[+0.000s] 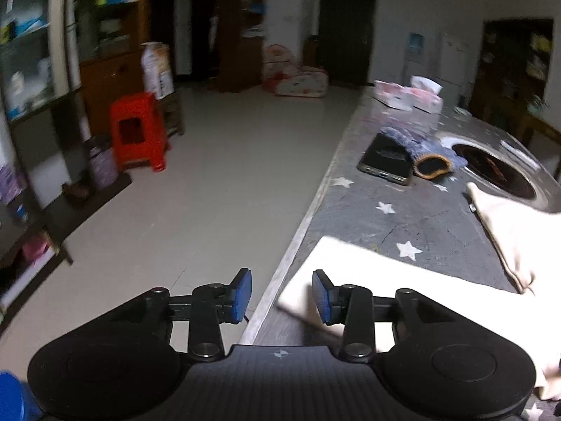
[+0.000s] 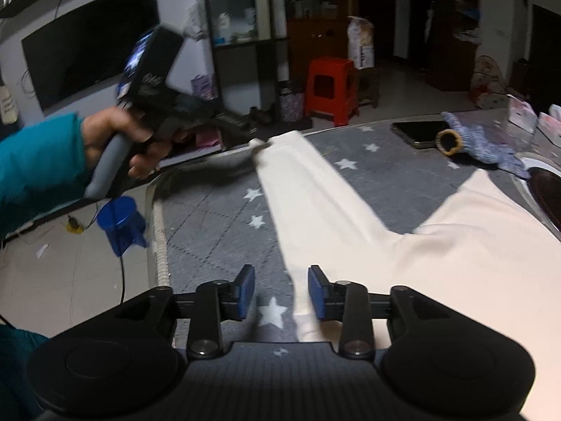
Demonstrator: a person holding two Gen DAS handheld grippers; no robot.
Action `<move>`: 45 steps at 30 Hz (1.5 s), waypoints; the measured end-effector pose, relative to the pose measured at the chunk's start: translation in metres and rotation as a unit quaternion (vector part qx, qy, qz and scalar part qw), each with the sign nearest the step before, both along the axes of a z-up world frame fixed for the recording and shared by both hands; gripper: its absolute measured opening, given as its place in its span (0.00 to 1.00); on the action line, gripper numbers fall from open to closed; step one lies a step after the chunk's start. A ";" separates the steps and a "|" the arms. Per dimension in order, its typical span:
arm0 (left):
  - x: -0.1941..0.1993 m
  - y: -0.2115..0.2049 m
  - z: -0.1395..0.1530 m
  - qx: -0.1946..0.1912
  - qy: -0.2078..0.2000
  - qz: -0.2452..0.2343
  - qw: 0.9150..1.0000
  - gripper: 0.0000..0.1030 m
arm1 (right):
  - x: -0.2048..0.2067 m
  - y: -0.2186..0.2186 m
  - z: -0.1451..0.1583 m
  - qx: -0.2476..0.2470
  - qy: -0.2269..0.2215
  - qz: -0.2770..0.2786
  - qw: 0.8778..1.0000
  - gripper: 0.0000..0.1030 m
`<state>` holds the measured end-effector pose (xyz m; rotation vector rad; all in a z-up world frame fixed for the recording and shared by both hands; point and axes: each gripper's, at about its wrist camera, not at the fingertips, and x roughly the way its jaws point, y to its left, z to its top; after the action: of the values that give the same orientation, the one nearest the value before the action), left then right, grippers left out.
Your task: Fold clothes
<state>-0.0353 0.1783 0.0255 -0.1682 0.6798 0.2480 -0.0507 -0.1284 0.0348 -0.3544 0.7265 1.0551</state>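
Observation:
A cream garment point(image 2: 455, 245) lies spread on the grey star-patterned table cover point(image 2: 217, 231), with one long sleeve point(image 2: 308, 193) stretched toward the far left table edge. In the left wrist view the sleeve end point(image 1: 350, 273) lies at the table's left edge. My left gripper point(image 1: 282, 293) is open, its right pad over the sleeve end, nothing between the jaws. It also shows in the right wrist view point(image 2: 245, 144), held by a hand at the sleeve tip. My right gripper point(image 2: 281, 293) is open at the garment's near edge, empty.
A phone point(image 1: 385, 159) and a blue knitted glove point(image 1: 420, 151) lie on the table farther back. A round metal basin point(image 1: 498, 172) sits beside them, tissue packs point(image 1: 406, 94) behind. A red stool point(image 1: 138, 129) stands on the tiled floor left of the table.

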 end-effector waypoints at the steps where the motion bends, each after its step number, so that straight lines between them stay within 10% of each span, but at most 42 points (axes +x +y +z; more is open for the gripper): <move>1: -0.003 0.000 -0.001 -0.011 0.001 0.004 1.000 0.40 | 0.000 -0.003 0.001 0.001 -0.001 -0.005 1.000 0.43; 9: -0.001 -0.010 -0.010 -0.017 0.007 0.020 1.000 0.38 | -0.002 -0.016 0.004 0.008 -0.014 -0.024 1.000 0.52; 15: 0.004 -0.017 -0.010 -0.004 -0.004 0.017 1.000 0.07 | -0.005 -0.026 0.006 0.017 -0.021 -0.041 0.999 0.52; 22: 0.002 -0.045 0.042 -0.037 -0.082 -0.049 0.995 0.05 | -0.003 -0.058 0.011 0.036 -0.019 -0.103 0.994 0.52; 33: 0.000 -0.177 0.109 -0.122 -0.169 -0.279 0.937 0.05 | 0.004 -0.128 0.016 0.068 -0.015 -0.223 0.972 0.52; 45: -0.004 -0.267 0.053 -0.138 -0.072 -0.416 0.896 0.13 | 0.002 -0.198 0.001 0.077 0.006 -0.314 0.946 0.52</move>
<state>-0.0393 -0.0884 0.0786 -0.1504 0.5820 -0.6850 -0.0484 -0.3264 0.0356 0.0283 0.6968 0.5009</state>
